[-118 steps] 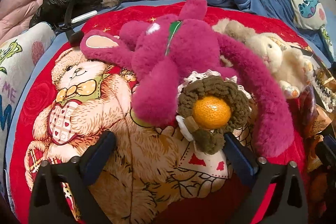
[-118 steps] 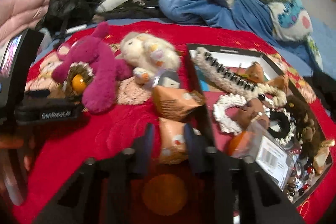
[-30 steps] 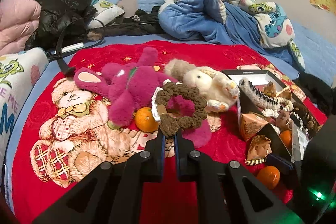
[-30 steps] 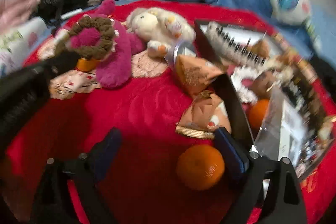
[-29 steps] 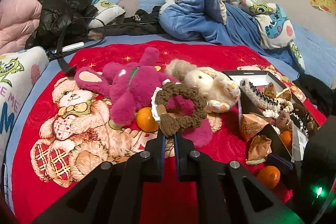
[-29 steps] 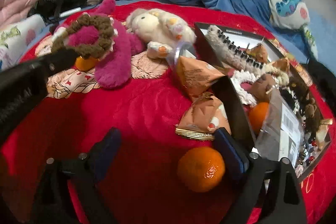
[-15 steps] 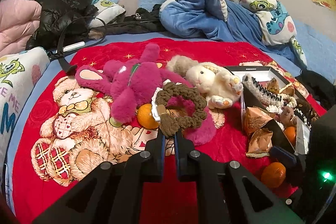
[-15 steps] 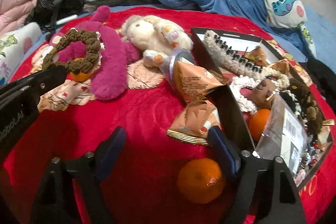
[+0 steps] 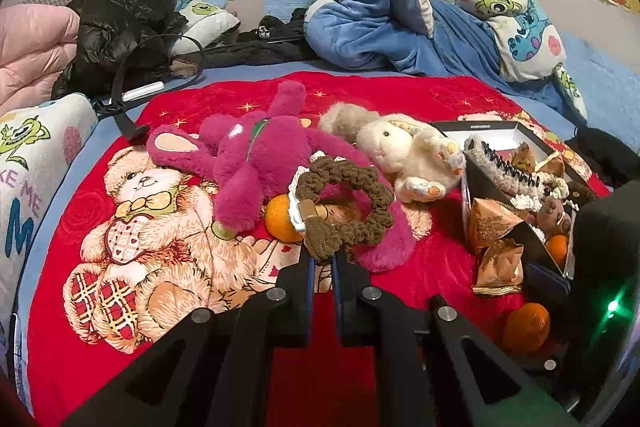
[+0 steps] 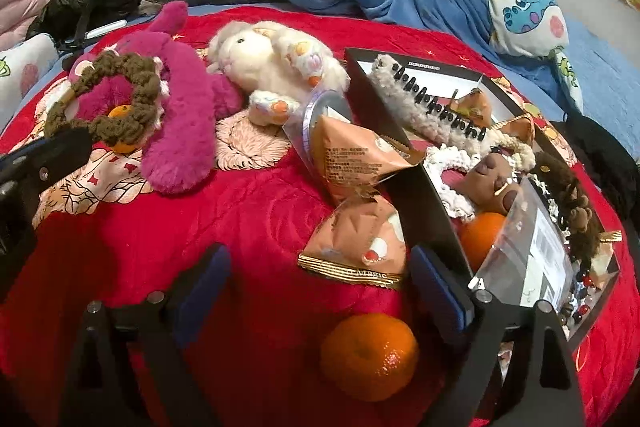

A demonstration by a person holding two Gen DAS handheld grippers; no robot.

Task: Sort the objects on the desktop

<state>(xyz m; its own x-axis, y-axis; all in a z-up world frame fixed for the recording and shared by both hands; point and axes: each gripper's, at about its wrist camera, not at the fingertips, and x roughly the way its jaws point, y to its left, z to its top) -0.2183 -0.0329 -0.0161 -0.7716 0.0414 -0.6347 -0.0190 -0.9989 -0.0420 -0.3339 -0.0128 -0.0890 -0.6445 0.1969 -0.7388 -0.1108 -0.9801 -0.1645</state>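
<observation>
Left gripper (image 9: pixel 321 259): your fingers are clamped on the knot of the brown crocheted scrunchie (image 9: pixel 344 205); the ring stands up off the tips, lifted clear of the red blanket (image 9: pixel 400 95).
Right gripper (image 10: pixel 316 291): your jaws are spread wide and carry nothing; they hover low over the blanket.
Key relation: the black box (image 10: pixel 428 203) lies to the right of the scrunchie, well apart from it, with the magenta plush rabbit (image 9: pixel 256 155) and the cream plush rabbit (image 9: pixel 404 151) beside the route. Its long axis runs away from you, near end by the right gripper. The left hand holds the load, so you probably carry it rightward across the blanket.
Box contents: a long fuzzy hair claw (image 10: pixel 424 103), a white scrunchie (image 10: pixel 448 167), a small brown bear charm (image 10: pixel 492 183), a dark brown scrunchie (image 10: pixel 572 195), a tangerine (image 10: pixel 480 235), a clear packet (image 10: pixel 536 259) and beads at the near corner.
Loose outside: two orange snack packets (image 10: pixel 360 247) lean against the box's wall; one tangerine (image 10: pixel 370 349) sits between the right gripper's fingers, another (image 9: pixel 278 217) lies under the raised scrunchie.
Nearer arm: the right one is next to the box, though free-handed.
</observation>
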